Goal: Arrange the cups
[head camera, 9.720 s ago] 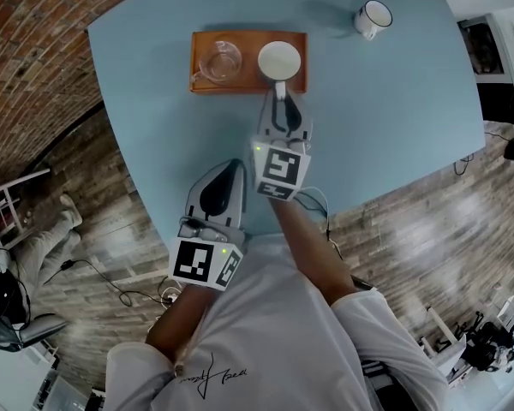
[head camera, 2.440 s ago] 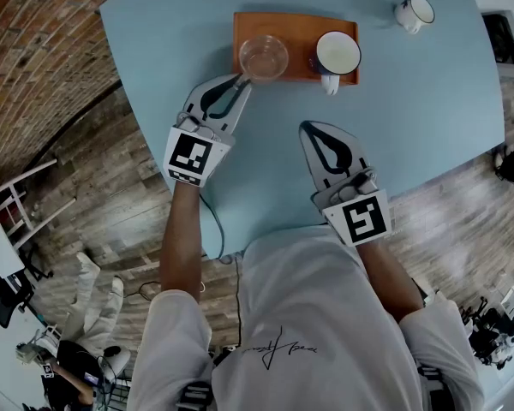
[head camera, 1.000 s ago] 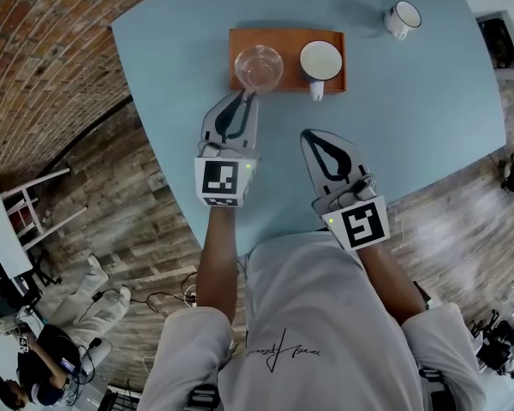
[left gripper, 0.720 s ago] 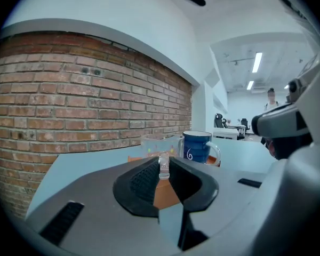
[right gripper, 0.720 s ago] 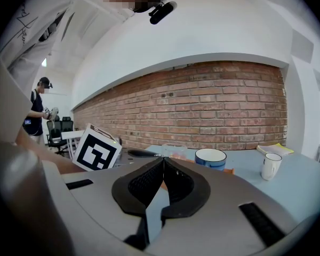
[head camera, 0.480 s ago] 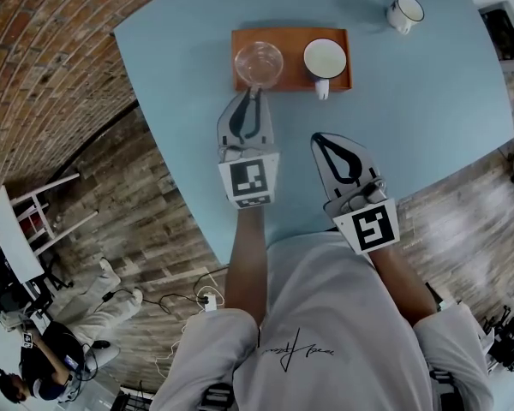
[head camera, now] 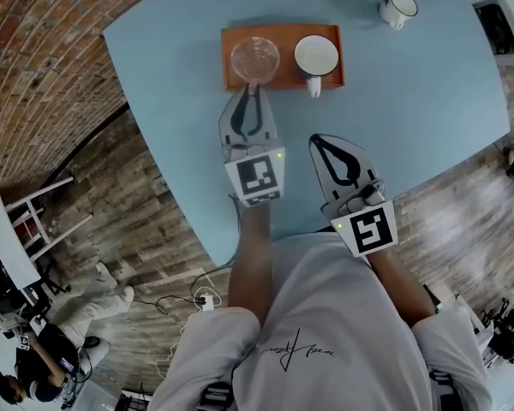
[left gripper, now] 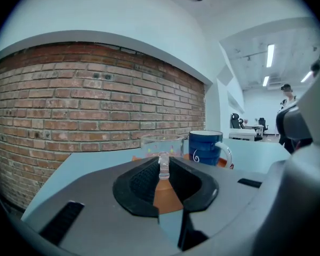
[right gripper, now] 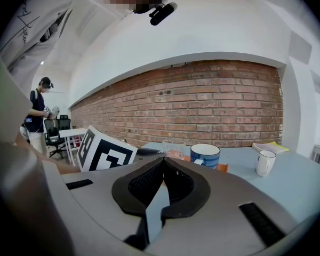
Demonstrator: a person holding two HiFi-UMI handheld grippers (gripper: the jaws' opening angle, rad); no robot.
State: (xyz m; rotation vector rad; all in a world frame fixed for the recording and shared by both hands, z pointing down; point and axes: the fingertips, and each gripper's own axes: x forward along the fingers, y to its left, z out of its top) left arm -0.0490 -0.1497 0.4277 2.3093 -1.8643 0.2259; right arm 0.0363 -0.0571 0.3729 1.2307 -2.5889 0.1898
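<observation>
**Left claw on the glass cup's handle, right claw shut and empty**

The left forearm reaches straight out from the body and crosses the near edge of the table (head camera: 411, 101). The left gripper (head camera: 254, 88) points at the far edge, almost level with a slight dip. Its marker cube sits at the rear, facing up. The jaws are only narrowly apart, and their tips pinch the clear handle of the glass cup (head camera: 255, 58). That handle stands upright between the black pads. The glass cup sits in the left half of the orange tray (head camera: 284, 77), with its handle turned to the tray's near edge.

The right arm is bent and held back, and the right gripper (head camera: 319, 139) lies over the table close to the near edge. It points towards the far edge, angled a little left. Its jaws are pressed tip to tip with nothing between them, well short of the tray.

A blue mug (head camera: 316, 56) with a white inside stands in the right half of the tray, its handle over the near edge. The tray lies near the table's far edge. A white mug (head camera: 397, 8) stands alone on the table towards the far right corner, well apart from the tray.
</observation>
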